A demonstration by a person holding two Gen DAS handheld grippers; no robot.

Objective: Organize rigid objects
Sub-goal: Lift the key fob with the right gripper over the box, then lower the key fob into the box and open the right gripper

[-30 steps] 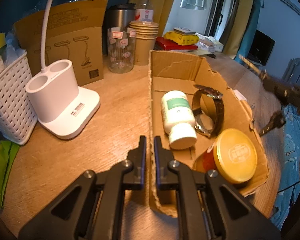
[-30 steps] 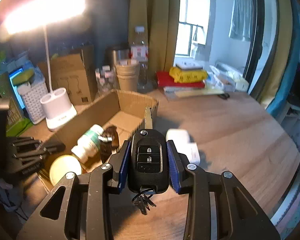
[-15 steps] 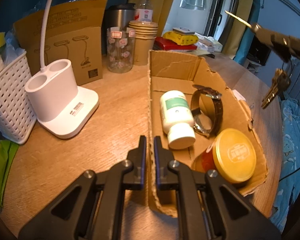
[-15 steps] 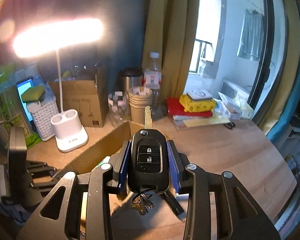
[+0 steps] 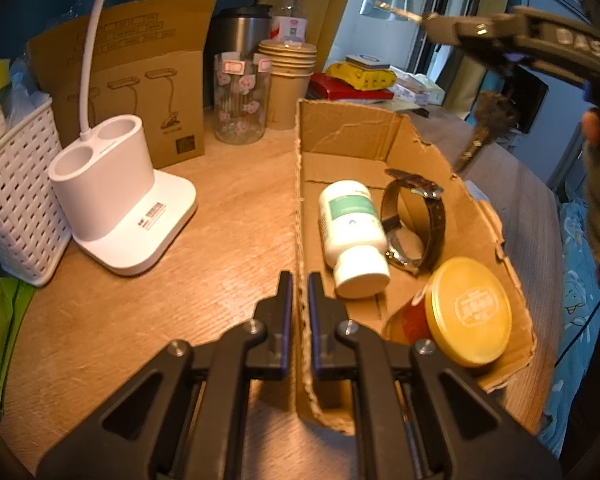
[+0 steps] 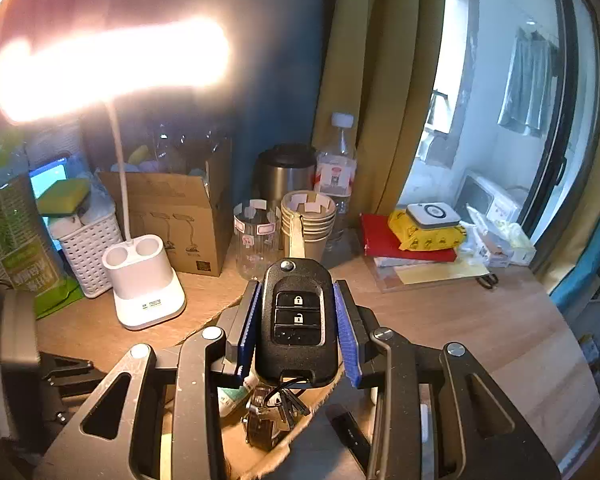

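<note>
Black car key fob (image 6: 298,320), blade folded out, clamped between the blue pads of the right gripper (image 6: 298,324); small keys hang on a ring below it. Change over the last second: right gripper has lifted the fob from low beside the box, near the worktop (image 5: 220,216), to well above the cardboard box (image 5: 384,132); in the left wrist view it now sits high over the box's far right corner. Judgement: transport phase, drop into the box not yet done.

Left gripper (image 5: 299,292): jaws clenched on the box's near left wall, unmoved, steadying it.

Box contents: white pill bottle (image 5: 352,232) lying on its side, touching a brown-strap wristwatch (image 5: 414,224) standing on edge; gold-lidded jar (image 5: 466,312) in the near right corner. Far half of the floor bare.
</note>
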